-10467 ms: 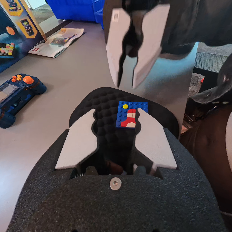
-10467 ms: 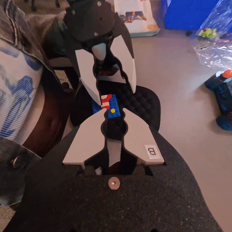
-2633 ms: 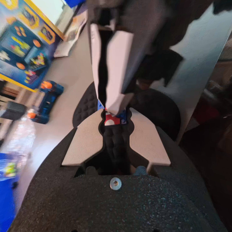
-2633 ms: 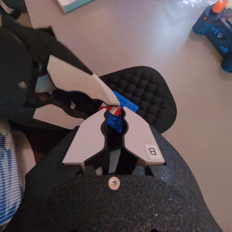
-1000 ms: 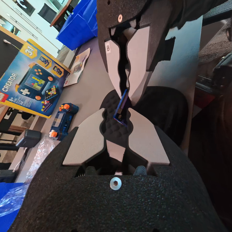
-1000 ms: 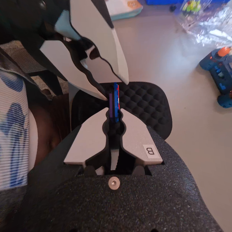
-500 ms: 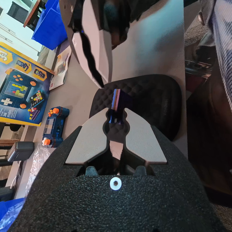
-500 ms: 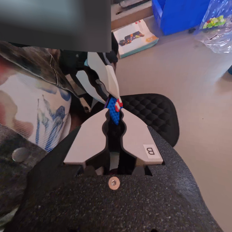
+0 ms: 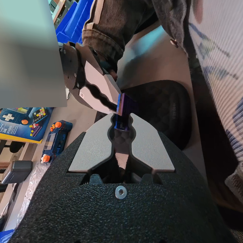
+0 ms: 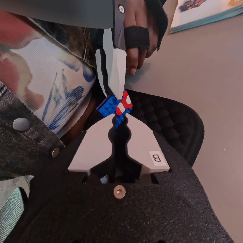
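Above the black dimpled pad [image 10: 164, 118], a small brick-built plate [image 10: 113, 106] is held clear of the grey surface [image 10: 197, 78]. It is clenched at one corner by the right tool [image 10: 120, 117] and gripped at the opposite edge by the left tool [image 9: 121, 115], each seen closed on it in its own wrist view. Blue studs, a red and white tile patch and a purple under-layer are shown. The piece is judged light, stiff and smooth-faced, likely to slip or to split between layers if twisted; its edges are the best hold. Printed writing is carried by the toy box [image 9: 19, 124], by a sticker on the right tool's finger and by the pad; none is repeated. A blue brick-built handheld [image 9: 55, 139] lies near the box.
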